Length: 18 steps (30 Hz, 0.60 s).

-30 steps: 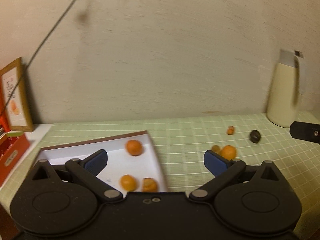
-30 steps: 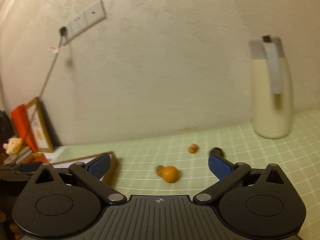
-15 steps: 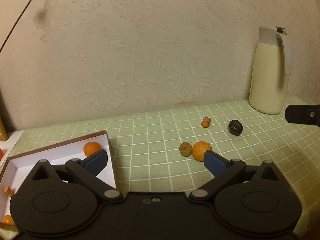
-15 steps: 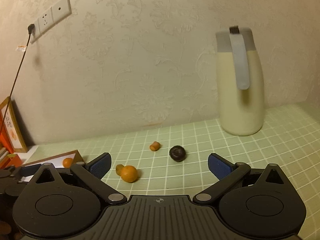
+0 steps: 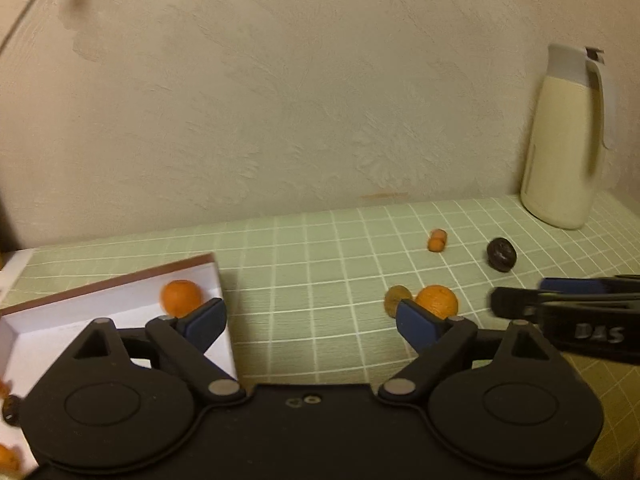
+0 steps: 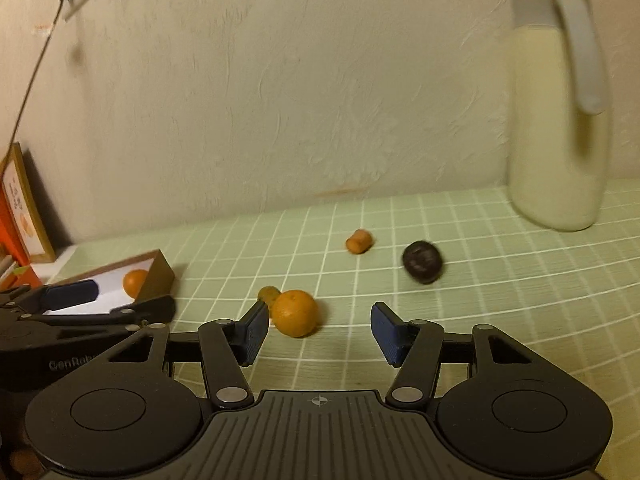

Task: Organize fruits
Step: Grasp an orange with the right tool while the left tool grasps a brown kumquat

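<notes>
A loose orange [image 6: 296, 313] lies on the green checked cloth, touching a small brownish fruit [image 6: 268, 294]. It also shows in the left wrist view [image 5: 437, 301]. Farther back lie a small orange fruit [image 6: 359, 241] and a dark round fruit [image 6: 422, 267]. My right gripper [image 6: 316, 334] is open and empty, its left finger just beside the orange. My left gripper [image 5: 310, 326] is open and empty, above the corner of a white box [image 5: 218, 276] holding an orange [image 5: 181, 297].
A cream jug [image 6: 558, 120] stands at the back right against the wall. A framed picture [image 6: 24, 208] and red items stand at the far left. A cable [image 6: 32, 76] hangs down the wall.
My right gripper has moved forward and down to the loose orange, and its jaws have narrowed. My left gripper swung right from over the box, then a little back toward it.
</notes>
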Tool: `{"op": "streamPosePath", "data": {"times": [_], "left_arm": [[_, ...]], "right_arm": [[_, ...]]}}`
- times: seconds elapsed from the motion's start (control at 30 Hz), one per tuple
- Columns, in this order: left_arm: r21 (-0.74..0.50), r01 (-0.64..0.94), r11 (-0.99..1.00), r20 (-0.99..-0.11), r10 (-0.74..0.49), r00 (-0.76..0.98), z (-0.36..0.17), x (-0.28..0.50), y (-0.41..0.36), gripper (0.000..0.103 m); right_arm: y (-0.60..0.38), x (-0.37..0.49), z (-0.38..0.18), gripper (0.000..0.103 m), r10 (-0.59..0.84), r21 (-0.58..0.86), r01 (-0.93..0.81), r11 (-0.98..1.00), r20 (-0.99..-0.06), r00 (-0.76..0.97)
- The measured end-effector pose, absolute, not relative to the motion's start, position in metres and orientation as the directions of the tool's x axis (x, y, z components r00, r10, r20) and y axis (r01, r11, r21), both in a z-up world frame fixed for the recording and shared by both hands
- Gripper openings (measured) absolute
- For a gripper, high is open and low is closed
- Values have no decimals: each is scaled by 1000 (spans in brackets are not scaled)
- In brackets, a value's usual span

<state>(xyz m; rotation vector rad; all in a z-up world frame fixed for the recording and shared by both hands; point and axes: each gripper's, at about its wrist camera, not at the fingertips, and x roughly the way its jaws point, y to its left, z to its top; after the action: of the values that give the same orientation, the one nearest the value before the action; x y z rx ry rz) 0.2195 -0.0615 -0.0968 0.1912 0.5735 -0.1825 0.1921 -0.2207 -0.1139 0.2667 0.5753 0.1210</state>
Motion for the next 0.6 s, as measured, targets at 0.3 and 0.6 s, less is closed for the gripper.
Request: {"op": "streamPosePath", "data": {"times": [0.3,0.6], "left_arm": [[73,230,970,-582,-146,800,-109,261,-64,66],[101,233,967,-602,-127,789,-118,273,-63,57]], "right_arm": [[-212,226,-132,53,192,310,-21,951,-536,822],[-206,249,-148,51,210,344,-2,939,-568,796]]}}
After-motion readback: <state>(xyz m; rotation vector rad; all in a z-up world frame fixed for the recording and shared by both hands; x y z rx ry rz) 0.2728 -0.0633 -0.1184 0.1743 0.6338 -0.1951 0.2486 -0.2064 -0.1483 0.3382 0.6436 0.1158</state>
